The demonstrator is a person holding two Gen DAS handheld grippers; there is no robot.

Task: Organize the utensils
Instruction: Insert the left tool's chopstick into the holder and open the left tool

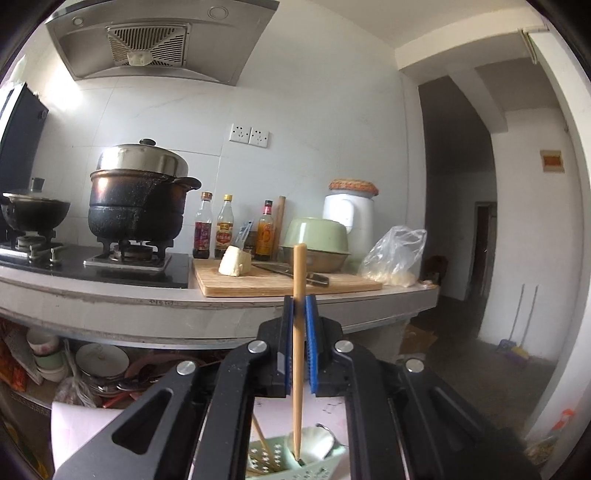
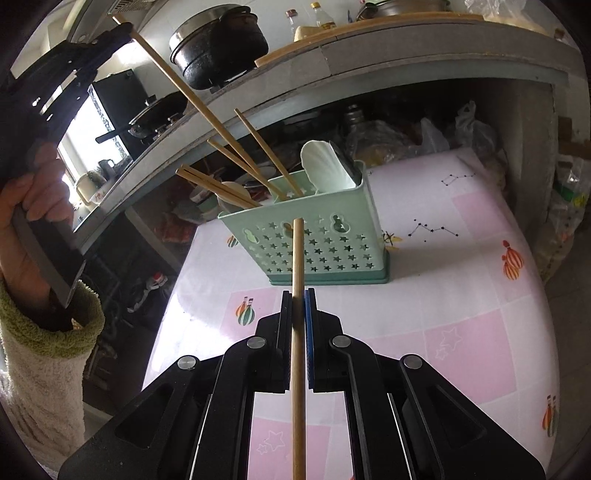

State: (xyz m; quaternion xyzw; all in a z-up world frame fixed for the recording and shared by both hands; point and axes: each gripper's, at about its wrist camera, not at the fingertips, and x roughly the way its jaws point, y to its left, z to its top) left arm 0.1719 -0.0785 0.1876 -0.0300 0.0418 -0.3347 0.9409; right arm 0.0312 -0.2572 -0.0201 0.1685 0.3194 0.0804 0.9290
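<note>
My left gripper (image 1: 300, 297) is shut on a wooden chopstick (image 1: 298, 332) held upright, its lower tip inside the green utensil holder (image 1: 317, 467) below. From the right wrist view that same chopstick (image 2: 173, 74) slants from the left gripper (image 2: 123, 27) at the upper left down into the holder (image 2: 314, 240), which stands on the pink table and also holds several chopsticks and a white shell-shaped spoon (image 2: 325, 168). My right gripper (image 2: 298, 291) is shut on another chopstick (image 2: 297, 332), pointing toward the holder's front wall.
A kitchen counter (image 1: 184, 302) carries a black pot on a stove (image 1: 136, 206), sauce bottles, a cutting board (image 1: 280, 282) with a knife, and bowls. Dishes sit on the shelf under it. A person's hand (image 2: 33, 206) in a fleece sleeve grips the left tool.
</note>
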